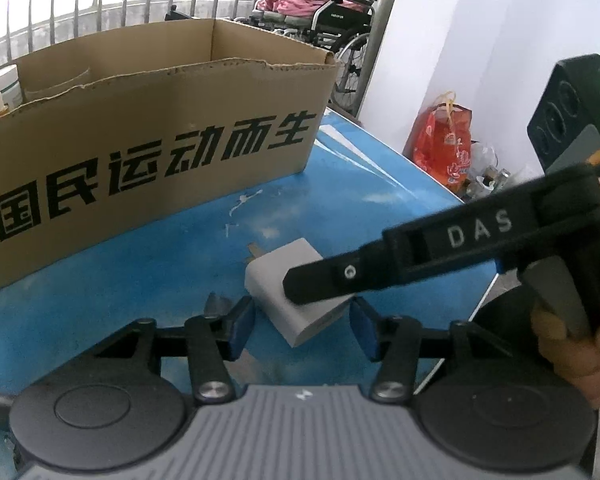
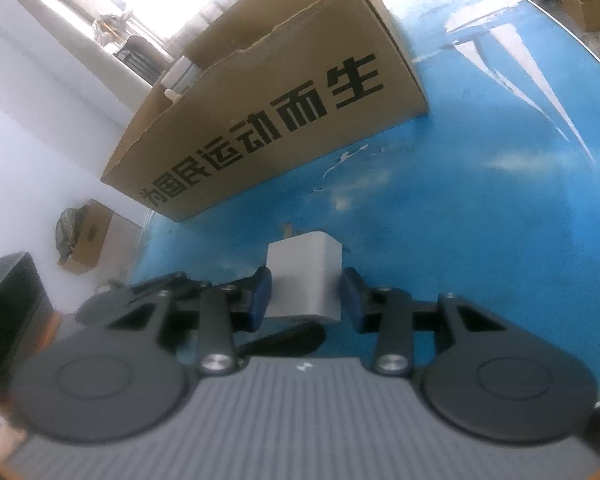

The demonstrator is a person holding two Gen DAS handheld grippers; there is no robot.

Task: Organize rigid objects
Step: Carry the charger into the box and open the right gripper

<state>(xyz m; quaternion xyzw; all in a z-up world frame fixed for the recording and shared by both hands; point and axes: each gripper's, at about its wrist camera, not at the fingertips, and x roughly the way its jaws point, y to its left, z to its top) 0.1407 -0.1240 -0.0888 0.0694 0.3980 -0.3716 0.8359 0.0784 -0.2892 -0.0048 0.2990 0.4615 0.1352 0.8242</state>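
Observation:
A white plug charger [image 1: 276,280] lies on the blue table [image 1: 160,264], prongs toward the box. My left gripper [image 1: 302,330] is open, its blue pads either side of the charger's near end. My right gripper [image 1: 320,284] reaches in from the right over the charger. In the right wrist view the charger [image 2: 304,268] sits between my right gripper's [image 2: 306,296] open blue pads; the left pad looks against it, the right pad stands a little apart. The cardboard box [image 1: 140,152] stands behind, also in the right wrist view [image 2: 268,112].
White bottles [image 1: 0,88] stand in the box's left end. The table's right edge [image 1: 440,184] is close, with a red bag [image 1: 444,148] and clutter on the floor beyond. A wheelchair [image 1: 340,12] stands at the back.

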